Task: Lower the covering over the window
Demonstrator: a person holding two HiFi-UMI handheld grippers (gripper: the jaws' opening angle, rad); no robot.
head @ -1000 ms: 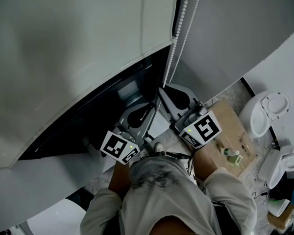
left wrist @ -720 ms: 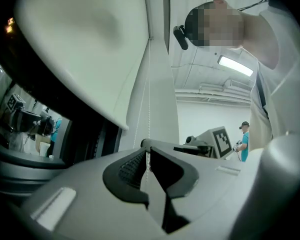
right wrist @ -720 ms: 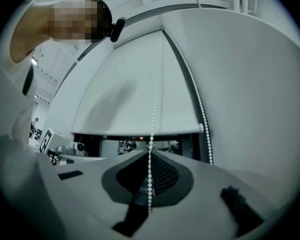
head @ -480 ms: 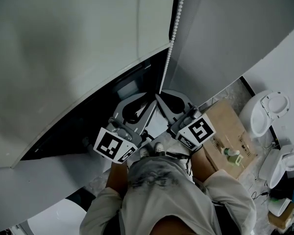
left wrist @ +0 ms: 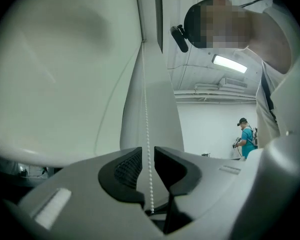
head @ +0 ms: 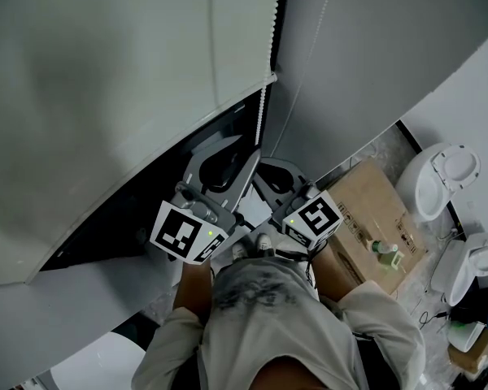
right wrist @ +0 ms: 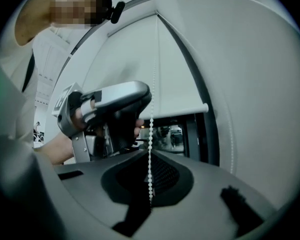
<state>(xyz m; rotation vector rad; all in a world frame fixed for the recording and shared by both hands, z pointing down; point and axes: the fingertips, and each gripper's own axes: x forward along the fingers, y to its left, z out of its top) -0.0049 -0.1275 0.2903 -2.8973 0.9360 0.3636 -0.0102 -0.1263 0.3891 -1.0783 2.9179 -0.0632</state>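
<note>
Pinching bead chain [right wrist: 151,129]: R hand-held gripper [right wrist: 149,154]; L hand-held gripper [left wrist: 148,154] jaws just been opening, loose round it.

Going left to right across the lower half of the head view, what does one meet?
left gripper → right gripper → cardboard box → white toilet nearest the box

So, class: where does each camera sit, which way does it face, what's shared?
Head view: on head, facing down; roller blind, bead chain, left hand-held gripper, right hand-held gripper, torso.
Left gripper view: faces up along jaws just opening, chain between; shoulder.
Right gripper view: faces window, jaws shut on chain; forearm.
All share the chain.
</note>
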